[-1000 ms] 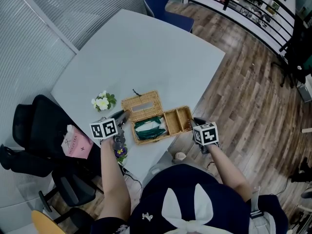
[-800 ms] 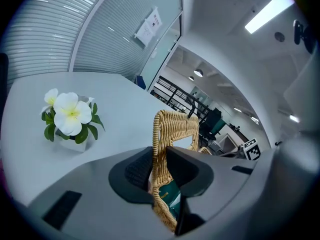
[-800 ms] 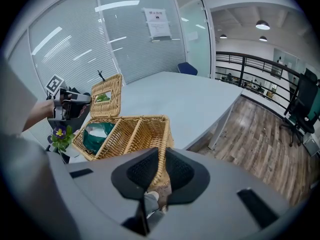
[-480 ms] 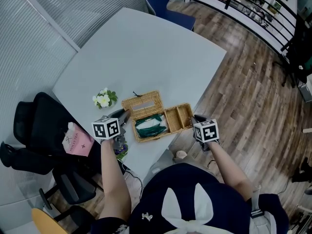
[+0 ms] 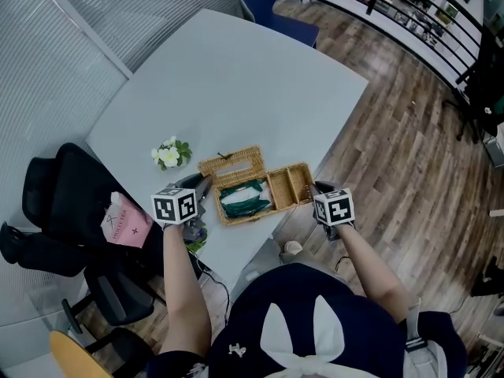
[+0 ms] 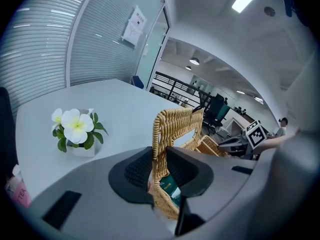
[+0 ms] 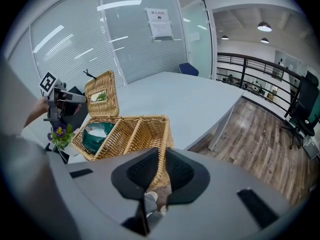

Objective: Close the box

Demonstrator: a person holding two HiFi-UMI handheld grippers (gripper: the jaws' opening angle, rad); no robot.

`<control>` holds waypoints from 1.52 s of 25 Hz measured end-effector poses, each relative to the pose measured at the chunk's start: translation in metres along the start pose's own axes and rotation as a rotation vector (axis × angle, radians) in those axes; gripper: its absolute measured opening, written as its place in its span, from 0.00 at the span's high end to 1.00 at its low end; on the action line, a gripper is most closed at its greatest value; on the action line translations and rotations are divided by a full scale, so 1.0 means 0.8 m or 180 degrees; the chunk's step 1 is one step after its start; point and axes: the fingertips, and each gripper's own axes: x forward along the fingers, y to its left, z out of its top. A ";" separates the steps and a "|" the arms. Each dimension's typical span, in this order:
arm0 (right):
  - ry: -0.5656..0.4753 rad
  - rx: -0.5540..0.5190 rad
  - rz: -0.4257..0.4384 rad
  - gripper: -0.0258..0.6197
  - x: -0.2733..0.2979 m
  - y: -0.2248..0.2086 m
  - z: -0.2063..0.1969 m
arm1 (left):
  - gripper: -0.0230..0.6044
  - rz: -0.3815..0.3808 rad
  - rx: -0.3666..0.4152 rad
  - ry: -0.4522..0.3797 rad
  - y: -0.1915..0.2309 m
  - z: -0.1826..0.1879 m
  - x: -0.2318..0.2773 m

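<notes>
Midway, left gripper (image 6: 159, 160) pinches the upright wicker lid (image 6: 175, 126); right gripper (image 7: 161, 171) pinches the wicker box's (image 7: 137, 131) near wall, at the worktop (image 7: 190, 99) edge. A slipping lid could slam, nudging the box overboard.

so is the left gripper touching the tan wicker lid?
Touching. Left gripper view: left gripper pinches the raised tan wicker lid between its fingers.

I log: tan woven wicker box (image 5: 285, 189); dark green packet (image 5: 242, 201); white yellow-centred flowers (image 5: 167, 156), green leaves (image 6: 62, 144); pale grey table (image 5: 236, 77).
</notes>
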 end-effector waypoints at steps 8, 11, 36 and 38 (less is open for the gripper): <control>-0.0033 -0.0001 -0.0007 0.88 0.000 0.000 -0.001 | 0.82 0.0123 0.0275 0.0125 -0.008 -0.005 -0.007; -0.0049 0.0000 0.0004 0.88 -0.001 0.000 -0.001 | 0.82 0.0163 0.0334 0.0142 -0.010 -0.007 -0.010; -0.0048 0.0029 0.0002 0.88 0.006 -0.002 -0.001 | 0.82 0.0322 0.0724 0.0283 -0.022 -0.018 -0.018; -0.0046 0.0034 0.0003 0.88 0.007 -0.002 -0.001 | 0.82 0.0335 0.0755 0.0294 -0.023 -0.018 -0.018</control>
